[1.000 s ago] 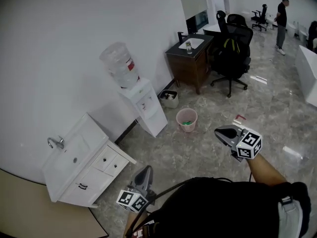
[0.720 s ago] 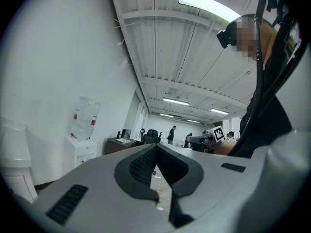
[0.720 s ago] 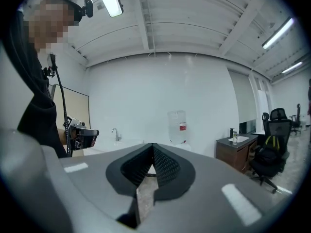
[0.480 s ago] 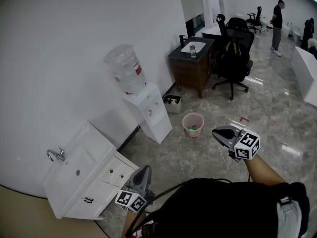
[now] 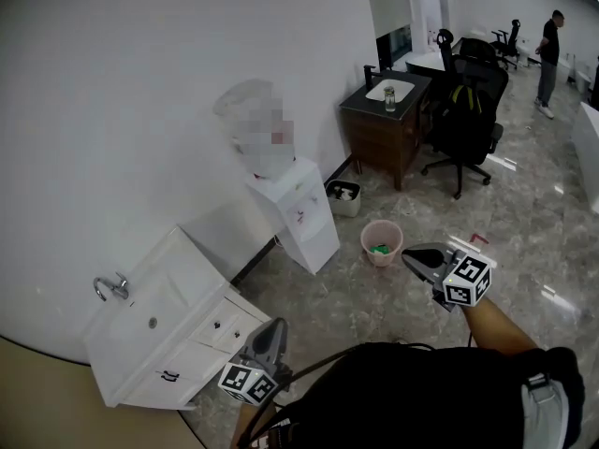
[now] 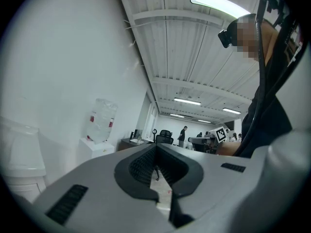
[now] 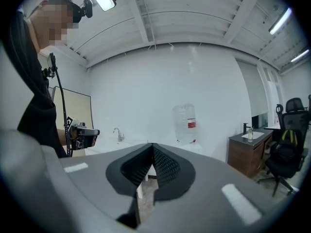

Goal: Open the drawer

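Note:
A white sink cabinet (image 5: 140, 297) stands against the wall at the lower left of the head view. Its small knobbed drawers (image 5: 220, 328) and the handled drawer (image 5: 171, 374) below them sit flush. My left gripper (image 5: 277, 324) hangs shut and empty just right of the cabinet's corner, apart from it. My right gripper (image 5: 410, 254) is farther right over the marble floor, jaws together with nothing in them. In the left gripper view the gripper (image 6: 156, 147) points along the wall, pads meeting. The right gripper view shows its gripper (image 7: 152, 146) shut, aimed toward the faucet (image 7: 118, 134).
A white water dispenser (image 5: 298, 211) stands beyond the cabinet, then a pink bucket (image 5: 381, 241) and a small white bin (image 5: 343, 196). Farther back are a dark wooden sink cabinet (image 5: 384, 127), a black office chair (image 5: 473, 110) and a standing person (image 5: 550, 50).
The whole room has slid rightward and nearer in the head view as I moved along the floor. Both grippers keep their places in the view and stay shut.

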A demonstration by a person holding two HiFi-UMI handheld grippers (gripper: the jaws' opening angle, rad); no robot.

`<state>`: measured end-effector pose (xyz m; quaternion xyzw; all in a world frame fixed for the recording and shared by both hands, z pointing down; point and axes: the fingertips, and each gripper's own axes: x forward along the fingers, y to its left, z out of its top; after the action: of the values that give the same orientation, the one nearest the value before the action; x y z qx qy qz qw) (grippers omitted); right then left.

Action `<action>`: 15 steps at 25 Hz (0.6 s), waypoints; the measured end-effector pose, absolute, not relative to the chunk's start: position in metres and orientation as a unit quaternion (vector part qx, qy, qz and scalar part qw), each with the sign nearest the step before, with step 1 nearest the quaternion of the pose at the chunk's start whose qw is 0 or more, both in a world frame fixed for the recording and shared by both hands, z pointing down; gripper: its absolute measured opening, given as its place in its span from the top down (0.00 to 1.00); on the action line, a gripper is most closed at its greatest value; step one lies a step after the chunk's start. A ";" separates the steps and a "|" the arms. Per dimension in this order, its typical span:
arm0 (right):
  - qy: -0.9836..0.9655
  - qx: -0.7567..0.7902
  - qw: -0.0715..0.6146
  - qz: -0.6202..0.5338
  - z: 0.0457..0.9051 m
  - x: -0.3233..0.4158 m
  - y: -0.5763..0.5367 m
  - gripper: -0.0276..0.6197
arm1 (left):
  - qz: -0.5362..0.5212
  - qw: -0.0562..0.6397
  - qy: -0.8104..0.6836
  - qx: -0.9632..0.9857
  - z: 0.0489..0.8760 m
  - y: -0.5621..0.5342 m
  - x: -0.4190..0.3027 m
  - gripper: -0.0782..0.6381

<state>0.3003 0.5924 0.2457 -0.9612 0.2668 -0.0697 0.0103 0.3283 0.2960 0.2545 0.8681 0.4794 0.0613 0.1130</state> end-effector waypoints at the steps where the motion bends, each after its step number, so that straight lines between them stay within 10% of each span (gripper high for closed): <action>1: 0.273 -0.960 0.011 -0.070 0.248 0.309 0.599 0.96 | 0.060 0.110 0.475 0.871 0.253 0.303 0.334 0.90; 15: 0.342 -0.939 0.006 -0.044 0.222 0.441 0.751 0.96 | 0.035 0.093 0.407 0.908 0.225 0.446 0.413 0.90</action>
<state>0.4408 0.7508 0.2220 -0.9386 0.3421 -0.0444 0.0064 0.4126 0.4458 0.2254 0.9079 0.4072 0.0348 0.0930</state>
